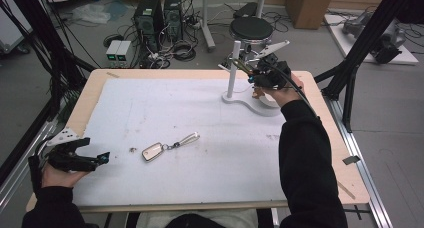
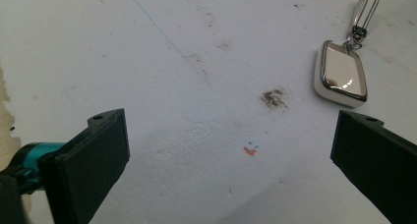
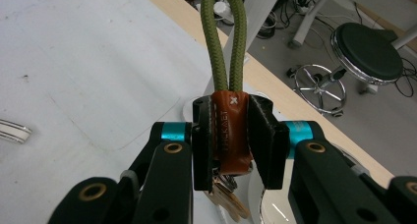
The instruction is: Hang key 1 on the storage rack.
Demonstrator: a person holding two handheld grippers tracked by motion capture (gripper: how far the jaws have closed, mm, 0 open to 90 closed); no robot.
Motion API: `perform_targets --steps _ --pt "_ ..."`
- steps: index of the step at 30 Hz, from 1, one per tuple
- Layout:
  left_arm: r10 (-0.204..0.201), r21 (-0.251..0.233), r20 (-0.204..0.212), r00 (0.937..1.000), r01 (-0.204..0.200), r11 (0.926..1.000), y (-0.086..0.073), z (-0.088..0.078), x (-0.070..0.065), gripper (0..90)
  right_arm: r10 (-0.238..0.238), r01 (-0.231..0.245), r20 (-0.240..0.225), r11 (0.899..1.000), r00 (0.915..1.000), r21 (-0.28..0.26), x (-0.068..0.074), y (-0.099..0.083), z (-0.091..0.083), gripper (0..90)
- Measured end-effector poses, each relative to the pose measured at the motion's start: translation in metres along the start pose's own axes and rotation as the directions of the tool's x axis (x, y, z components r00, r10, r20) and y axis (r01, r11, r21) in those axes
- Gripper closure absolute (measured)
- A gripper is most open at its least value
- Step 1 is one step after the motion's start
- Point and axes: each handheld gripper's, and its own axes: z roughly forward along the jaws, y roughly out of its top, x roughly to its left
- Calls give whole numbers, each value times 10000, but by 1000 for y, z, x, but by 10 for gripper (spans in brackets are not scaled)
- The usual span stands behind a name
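Observation:
A cream car key fob [image 1: 152,151] [image 2: 341,74] with a chrome rim and a metal strap [image 1: 187,139] lies flat on the white table cover [image 1: 200,178]. My left gripper [image 1: 100,160] [image 2: 231,150] rests open at the table's near left, short of the fob, with nothing between its jaws. At the far right, my right gripper [image 1: 252,78] [image 3: 232,117] is shut on the brown leather tab [image 3: 230,145] of a keychain with an olive rope loop [image 3: 212,42]. Brass keys [image 3: 227,199] hang under it. It sits beside the post [image 1: 231,68] of a white stand, above the stand's base [image 1: 250,105].
A small dark speck [image 1: 133,149] lies left of the fob. Beyond the far table edge stand a black stool [image 1: 251,28], computer towers [image 1: 159,15] and loose cables. Black frame legs [image 1: 350,83] rise at the table's right side.

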Motion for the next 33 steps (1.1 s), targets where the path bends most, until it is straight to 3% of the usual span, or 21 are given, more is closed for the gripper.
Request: perform_targets --steps 17,28,30,33 --pt "-26 23 47 10000 26 10000 0 0 1 17 169 -173 135 9994 9998 313 4 4 21 724" --pt "-70 -11 99 9999 71 10000 0 1 2 17 825 -828 87 9956 9966 450 -1 -3 40 710" --pt "-70 -4 102 9999 70 10000 0 1 2 17 1067 -1063 -54 9931 9943 504 -2 -3 42 655" --pt "-78 -24 90 9999 79 10000 0 1 2 17 1583 -1554 -407 9856 9866 665 -5 -6 44 452"
